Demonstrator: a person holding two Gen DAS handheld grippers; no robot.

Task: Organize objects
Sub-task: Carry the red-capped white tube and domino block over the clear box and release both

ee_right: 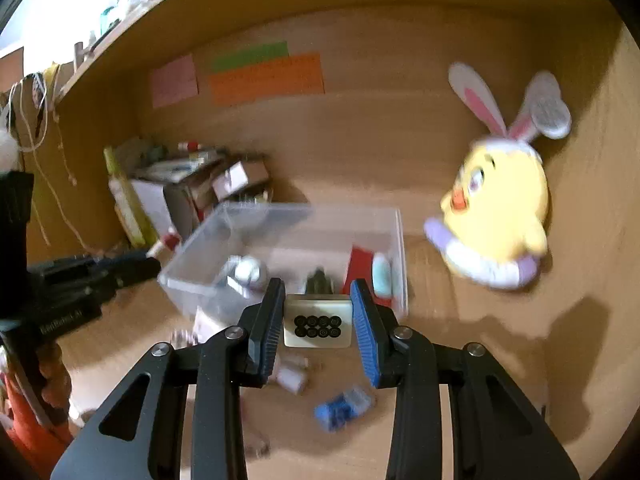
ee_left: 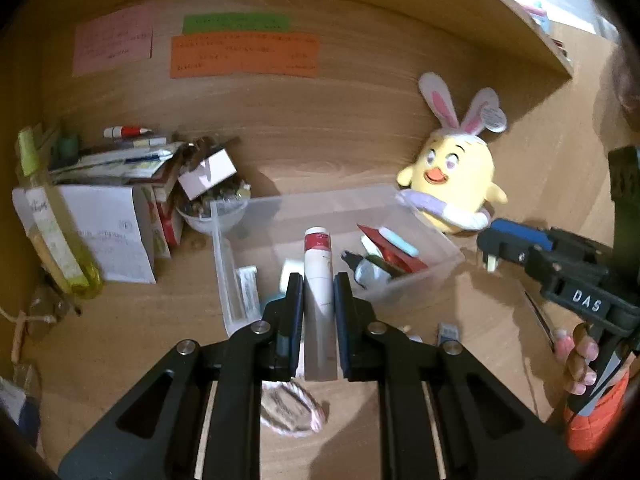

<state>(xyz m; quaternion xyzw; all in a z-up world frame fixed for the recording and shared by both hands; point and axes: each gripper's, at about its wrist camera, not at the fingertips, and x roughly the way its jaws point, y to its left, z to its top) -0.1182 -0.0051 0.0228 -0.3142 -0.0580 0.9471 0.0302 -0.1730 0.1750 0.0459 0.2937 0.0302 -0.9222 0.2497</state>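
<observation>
My left gripper (ee_left: 318,284) is shut on a white tube with a red cap (ee_left: 318,276), held in the air over the near edge of a clear plastic bin (ee_left: 224,264). The bin holds a red packet, a pale blue item and a small bottle. My right gripper (ee_right: 318,298) is shut on a cream square tile with black dots (ee_right: 318,322), lifted in front of the same clear bin (ee_right: 400,248). In the left wrist view the right gripper (ee_left: 494,256) shows at the right, with the cream piece at its tip. The left gripper (ee_right: 154,260) shows at the left of the right wrist view.
A yellow chick plush with bunny ears (ee_left: 456,172) leans on the back wall, right of the bin. A pile of boxes, papers and pens (ee_left: 120,200) crowds the left. A blue-white item (ee_right: 344,406) and a small white piece (ee_right: 292,378) lie on the desk. A shelf edge (ee_left: 520,20) overhangs.
</observation>
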